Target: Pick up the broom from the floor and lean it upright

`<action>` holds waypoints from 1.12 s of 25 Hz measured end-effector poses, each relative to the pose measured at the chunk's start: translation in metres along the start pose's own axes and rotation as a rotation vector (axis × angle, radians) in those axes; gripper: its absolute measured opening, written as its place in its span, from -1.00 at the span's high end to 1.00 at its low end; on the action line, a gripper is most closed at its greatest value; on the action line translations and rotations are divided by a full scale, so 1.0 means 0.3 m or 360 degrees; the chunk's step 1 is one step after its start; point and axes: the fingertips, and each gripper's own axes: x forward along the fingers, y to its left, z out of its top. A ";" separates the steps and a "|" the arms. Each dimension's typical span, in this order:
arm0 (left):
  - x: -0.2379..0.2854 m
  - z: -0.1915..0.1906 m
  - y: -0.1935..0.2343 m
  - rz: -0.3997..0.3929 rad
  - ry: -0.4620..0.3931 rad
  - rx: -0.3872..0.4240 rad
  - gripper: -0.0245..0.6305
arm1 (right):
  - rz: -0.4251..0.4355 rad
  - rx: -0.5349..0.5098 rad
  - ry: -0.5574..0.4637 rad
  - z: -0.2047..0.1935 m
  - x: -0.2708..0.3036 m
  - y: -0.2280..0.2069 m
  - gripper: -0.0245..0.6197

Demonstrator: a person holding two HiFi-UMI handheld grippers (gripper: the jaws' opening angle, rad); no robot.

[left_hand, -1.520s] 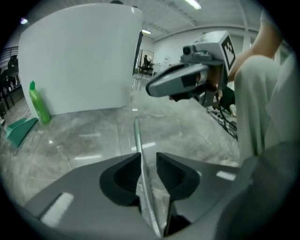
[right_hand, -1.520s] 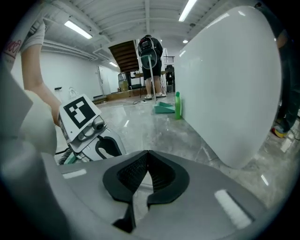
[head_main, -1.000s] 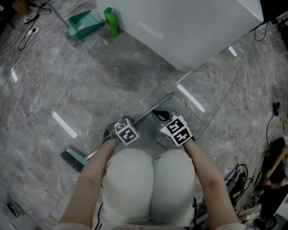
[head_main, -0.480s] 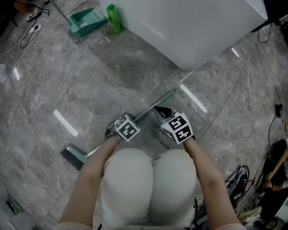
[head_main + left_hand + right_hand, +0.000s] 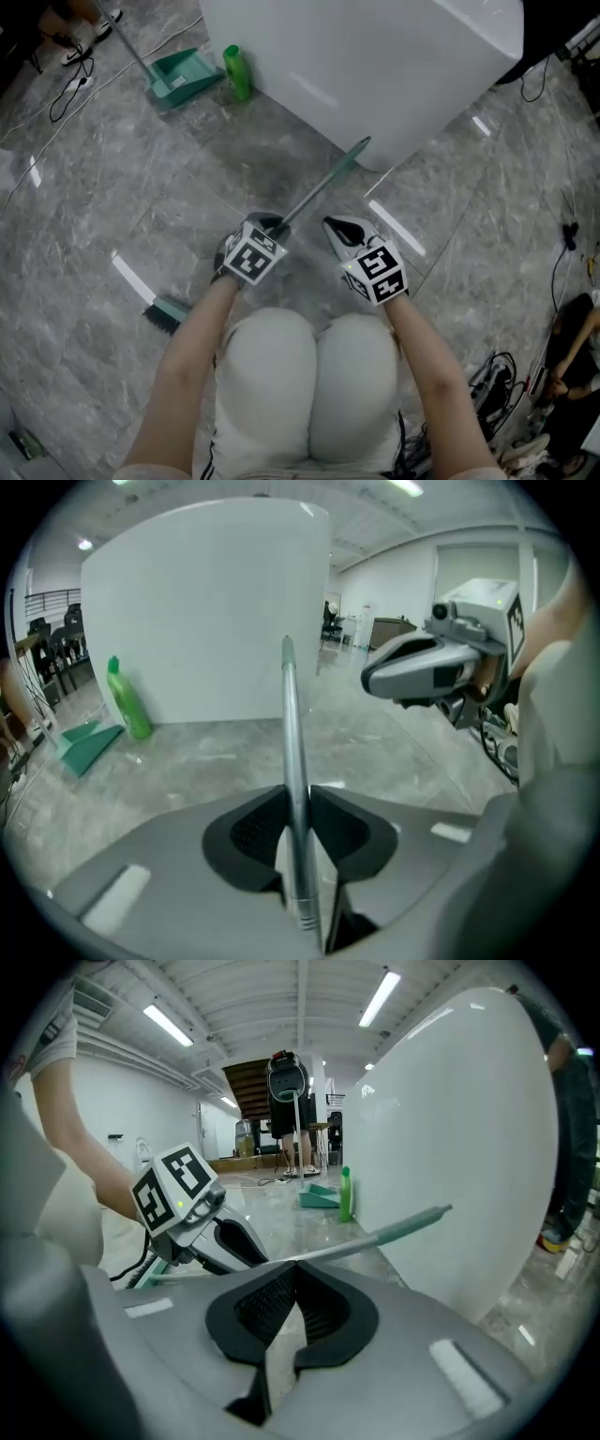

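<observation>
The broom slants up off the floor, its teal brush head (image 5: 167,312) down at the left and its grey handle (image 5: 323,183) rising toward the white block. My left gripper (image 5: 271,225) is shut on the handle partway along; in the left gripper view the handle (image 5: 292,724) runs straight up between the pressed pads (image 5: 259,829). My right gripper (image 5: 331,226) hovers just right of the handle, shut with nothing in it. In the right gripper view its jaws (image 5: 293,1269) meet at the tip, and the handle (image 5: 375,1235) and the left gripper (image 5: 202,1227) lie beyond them.
A big white block (image 5: 375,56) stands close ahead of the handle tip. A green bottle (image 5: 236,70) and a teal dustpan (image 5: 178,75) sit by its left corner. Cables (image 5: 497,366) lie at the right. A person (image 5: 286,1101) stands far off.
My left gripper has risen with the handle, so the tip now points up at the white block and the brush head has slid right. My right gripper rose too.
</observation>
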 end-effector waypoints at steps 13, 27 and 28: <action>-0.266 0.625 0.093 0.0155 -0.0725 0.0143 0.68 | -0.0186 0.0112 -0.0263 0.218 -0.053 -0.060 0.92; -0.260 1.011 0.174 0.0253 -0.1025 0.0202 0.68 | -0.0295 0.0166 -0.0347 0.219 -0.106 -0.113 0.92; -0.252 1.027 0.178 0.0256 -0.1026 0.0204 0.68 | -0.0304 0.0170 -0.0358 0.224 -0.114 -0.116 0.92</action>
